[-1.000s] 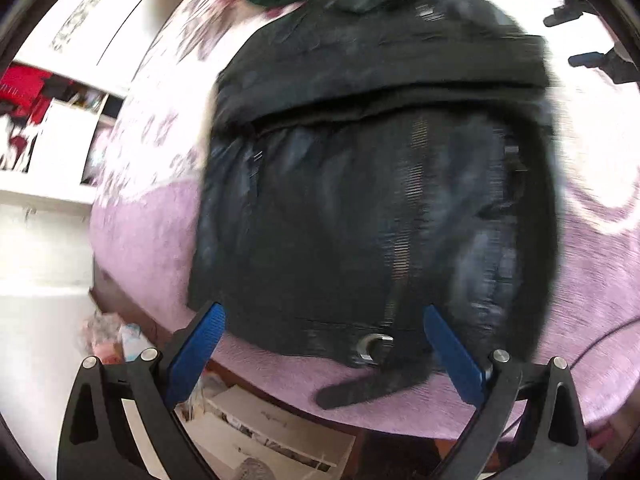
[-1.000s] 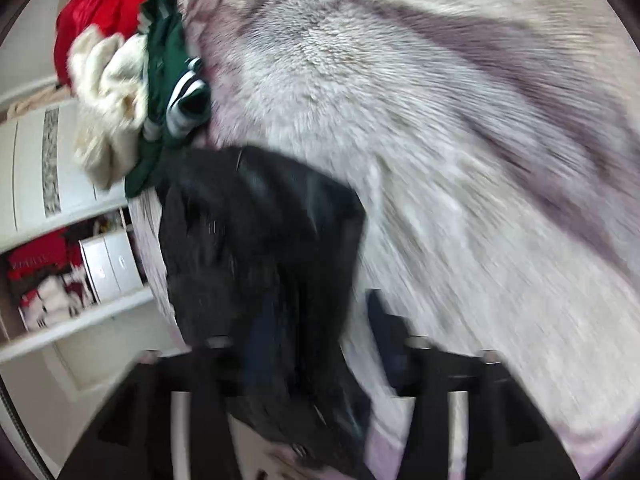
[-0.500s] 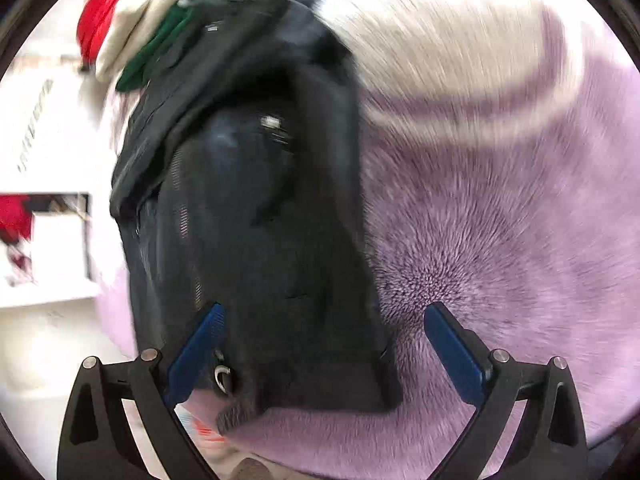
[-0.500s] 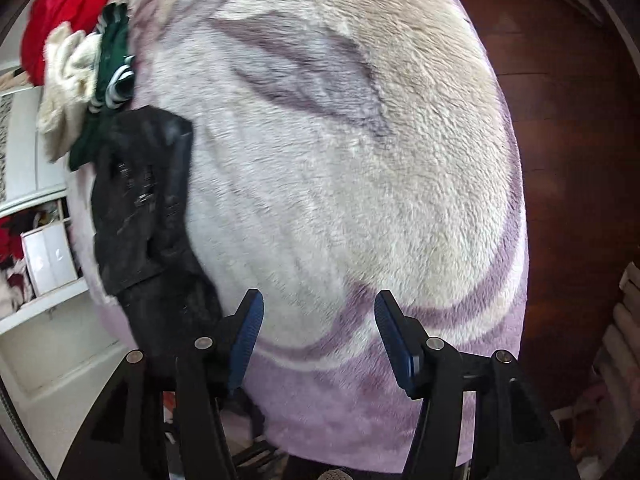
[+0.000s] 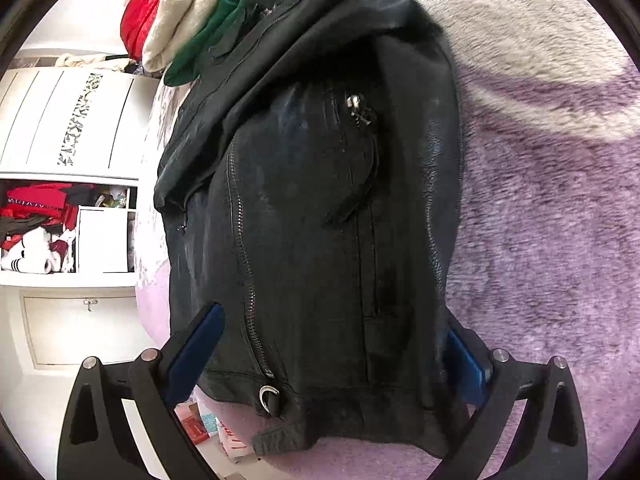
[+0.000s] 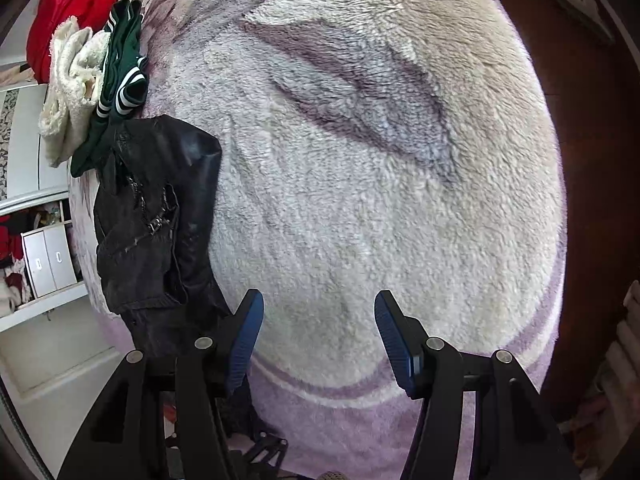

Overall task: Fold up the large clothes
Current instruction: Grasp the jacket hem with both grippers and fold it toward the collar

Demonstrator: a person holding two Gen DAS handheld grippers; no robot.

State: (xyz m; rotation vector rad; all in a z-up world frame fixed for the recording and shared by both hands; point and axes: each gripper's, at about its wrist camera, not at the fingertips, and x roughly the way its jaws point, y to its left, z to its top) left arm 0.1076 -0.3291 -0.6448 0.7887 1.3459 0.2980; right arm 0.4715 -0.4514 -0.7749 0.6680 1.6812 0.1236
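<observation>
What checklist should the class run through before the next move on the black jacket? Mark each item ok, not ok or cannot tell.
1. Left claw open: ok; it straddles the black jacket.
2. Right claw open and holding nothing: ok.
3. Jacket on the fleece blanket: ok.
4. Jacket apart from the green garment: not ok; they touch.
5. Jacket hem within the bed edge: cannot tell.

Black leather jacket (image 5: 320, 220) with metal zips, folded into a thick bundle; fills the centre of the left wrist view; lies at the left edge in the right wrist view (image 6: 156, 216).
</observation>
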